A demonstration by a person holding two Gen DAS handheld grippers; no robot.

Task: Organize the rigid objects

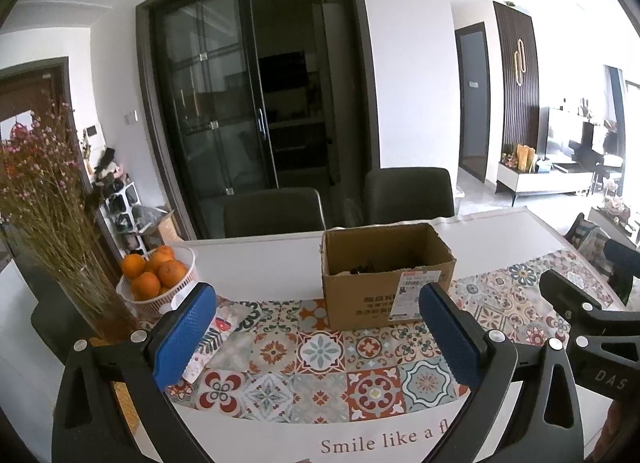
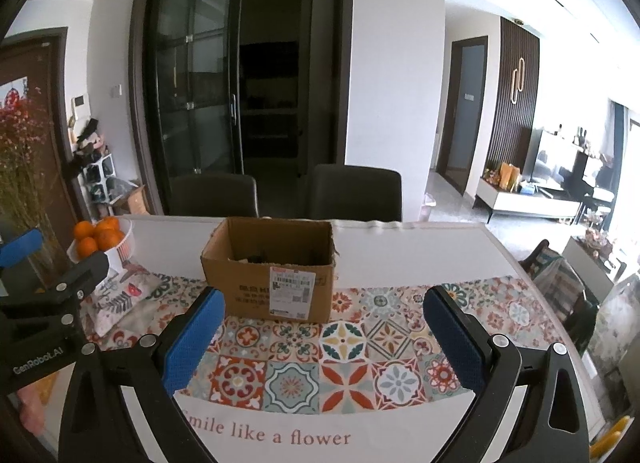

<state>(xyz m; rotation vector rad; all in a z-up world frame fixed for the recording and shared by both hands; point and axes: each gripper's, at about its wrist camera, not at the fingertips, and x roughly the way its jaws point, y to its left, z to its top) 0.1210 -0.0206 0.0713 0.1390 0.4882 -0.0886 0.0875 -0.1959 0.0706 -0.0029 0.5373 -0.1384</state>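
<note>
We're in a home dining area: a tiled-pattern tablecloth [image 2: 348,367] under the grippers, dark dining chairs [image 2: 356,191] straight ahead, a basket of oranges [image 1: 160,279] forward-left, a living room [image 2: 560,179] far right.

An open brown cardboard box [image 1: 386,275] stands upright on the patterned tablecloth [image 1: 320,355], white shipping label facing forward, dark indistinct items inside at the bottom.

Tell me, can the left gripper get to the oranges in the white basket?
Probably yes. The left gripper is open and empty, and the oranges sit piled in the open-topped white basket just ahead on its left. Only the vase of dried flowers stands close beside the basket, so it might get brushed.
</note>
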